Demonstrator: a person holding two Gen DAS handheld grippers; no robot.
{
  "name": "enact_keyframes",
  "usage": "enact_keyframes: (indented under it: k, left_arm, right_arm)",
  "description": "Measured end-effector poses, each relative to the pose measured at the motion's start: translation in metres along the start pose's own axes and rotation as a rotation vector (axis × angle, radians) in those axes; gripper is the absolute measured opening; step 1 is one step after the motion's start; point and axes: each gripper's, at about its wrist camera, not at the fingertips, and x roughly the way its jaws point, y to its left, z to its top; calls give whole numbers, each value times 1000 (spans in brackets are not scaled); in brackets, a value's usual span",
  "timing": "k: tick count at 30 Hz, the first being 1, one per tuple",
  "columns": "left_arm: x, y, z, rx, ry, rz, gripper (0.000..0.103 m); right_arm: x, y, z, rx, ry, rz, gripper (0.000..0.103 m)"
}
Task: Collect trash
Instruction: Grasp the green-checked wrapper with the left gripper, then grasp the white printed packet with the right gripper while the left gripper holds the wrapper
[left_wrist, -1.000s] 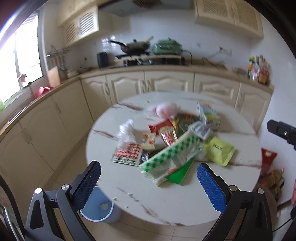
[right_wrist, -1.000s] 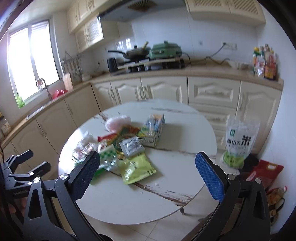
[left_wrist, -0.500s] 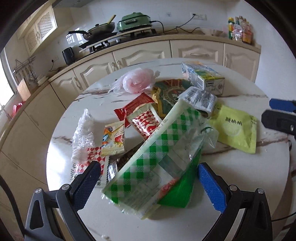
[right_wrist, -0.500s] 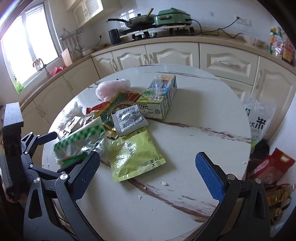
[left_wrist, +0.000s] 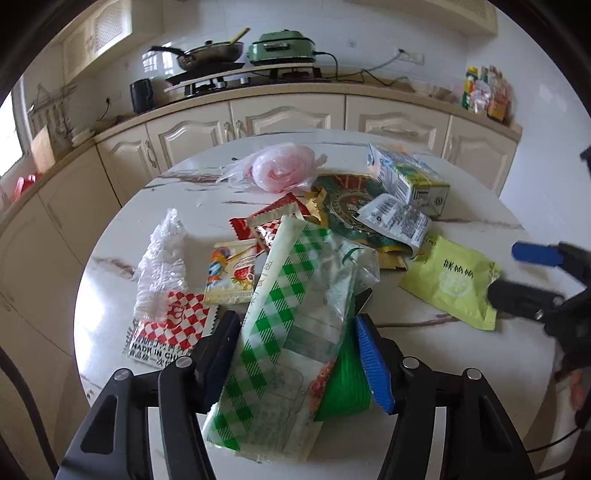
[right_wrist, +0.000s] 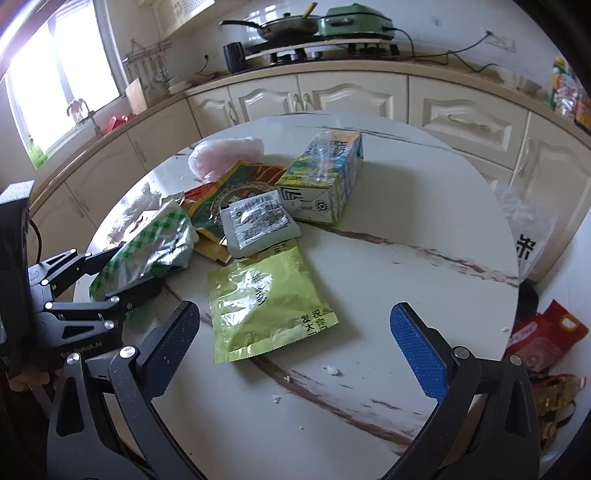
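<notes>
L gripper (left_wrist: 295, 350) is closing its jaws round the green-checked wrapper (left_wrist: 291, 295) at the near edge of the round table (left_wrist: 110, 288), wrapper betw the pads w/ a green bag (left_wrist: 345, 384) under it; whether the pads press yet, can't tell. L view alone shows the clear plastic scrap (left_wrist: 162, 262) and red-checked packet (left_wrist: 173, 321) at 9 o'clock of that wrapper. R gripper (right_wrist: 295, 347) hangs w/ jaws wide and empty over the yellow-green pouch (right_wrist: 266, 299), and only the R view shows the carton (right_wrist: 325, 177) at 12 o'clock whole, plus floor bags (right_wrist: 543, 336) at 3.
</notes>
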Motion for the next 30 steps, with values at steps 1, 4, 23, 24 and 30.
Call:
enact_keyframes:
  k: [1,4,23,24,30]
  left_arm:
    - [-4,3,-1,-21,-6,-6,57]
    - [-18,11,-2,-73,-28,-12,57]
    - [-87,46,-11,-190,-90,-22,57]
    - [-90,49,-11,-193,-91,-22,57]
    - [-97,51,-18,-213,-92,-25,57]
  right_arm:
    - [3,3,1,-15,10,3,103]
    - [9,7,10,-43,17,-10,103]
    - [79,30,65,-108,112,66,63]
    - [81,30,66,-115,111,75,62]
    - [87,37,69,-166,113,64,60]
